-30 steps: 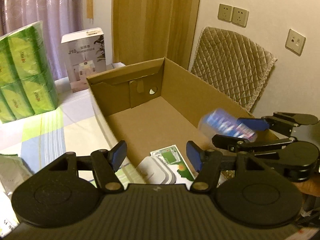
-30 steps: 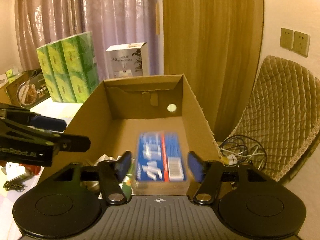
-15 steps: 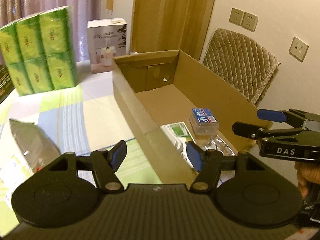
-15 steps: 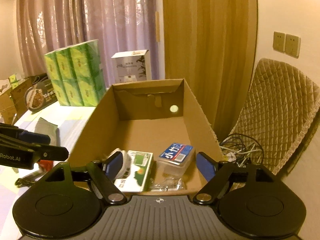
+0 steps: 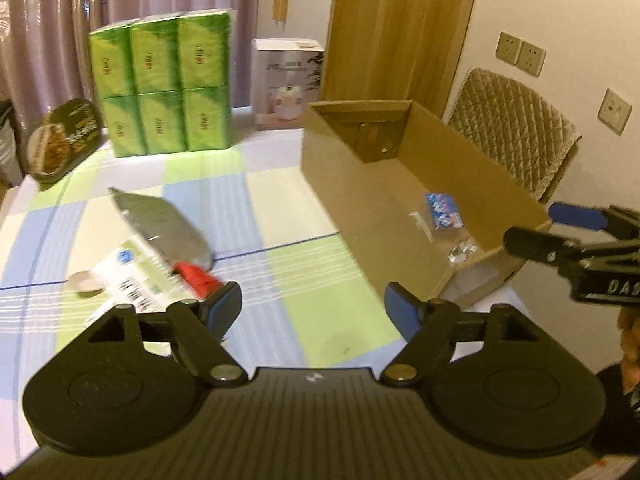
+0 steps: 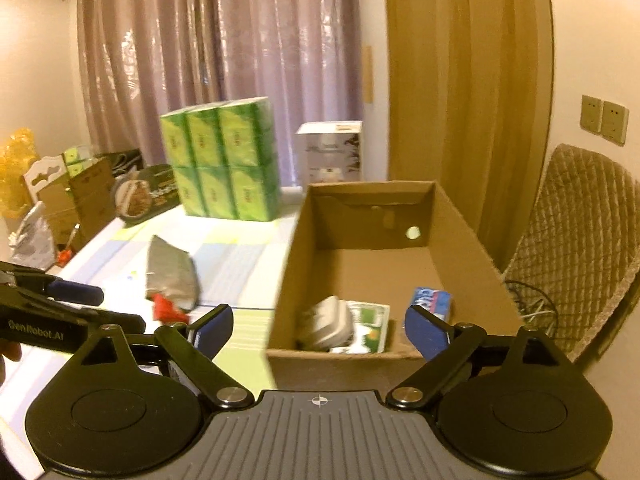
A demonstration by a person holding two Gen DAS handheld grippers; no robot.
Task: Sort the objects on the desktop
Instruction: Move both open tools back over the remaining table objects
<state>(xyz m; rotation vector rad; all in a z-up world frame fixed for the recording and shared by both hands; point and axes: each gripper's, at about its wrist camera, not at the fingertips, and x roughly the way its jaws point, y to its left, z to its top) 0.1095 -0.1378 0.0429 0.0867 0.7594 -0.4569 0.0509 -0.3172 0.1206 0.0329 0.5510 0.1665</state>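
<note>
While both hand-held grippers hang back from the cardboard box (image 6: 460, 240), the scene reads as a pause between one object and the next. Largest is the table (image 5: 280, 208), covered in a pale blue, green and cream check. On its right side stands the open box, and a stack of green tissue packs (image 5: 164, 84) stands at the back.

A second ago the right gripper (image 6: 318, 330) carried a blue-labelled clear case (image 6: 434, 300) over the box. That case now lies on the box floor near the right wall, beside a white and green packet (image 6: 370, 326) and a white lidded container (image 6: 328, 322). So one more item appears sorted.

Both views have drawn away from the box since then, showing more of the table. The right gripper's jaws are opening wide with nothing between them. The left gripper (image 5: 313, 307) points at the table left of the box; its jaws are opening too, and empty.

Still out on the table, well apart from the box, lie a silver foil pouch (image 5: 160, 220), a white labelled packet (image 5: 132, 276), a small red item (image 5: 196, 274) touching that packet, and a small round tape-like ring (image 5: 84, 282). By my judgement, these are next, and the left gripper is nearest them.
</note>
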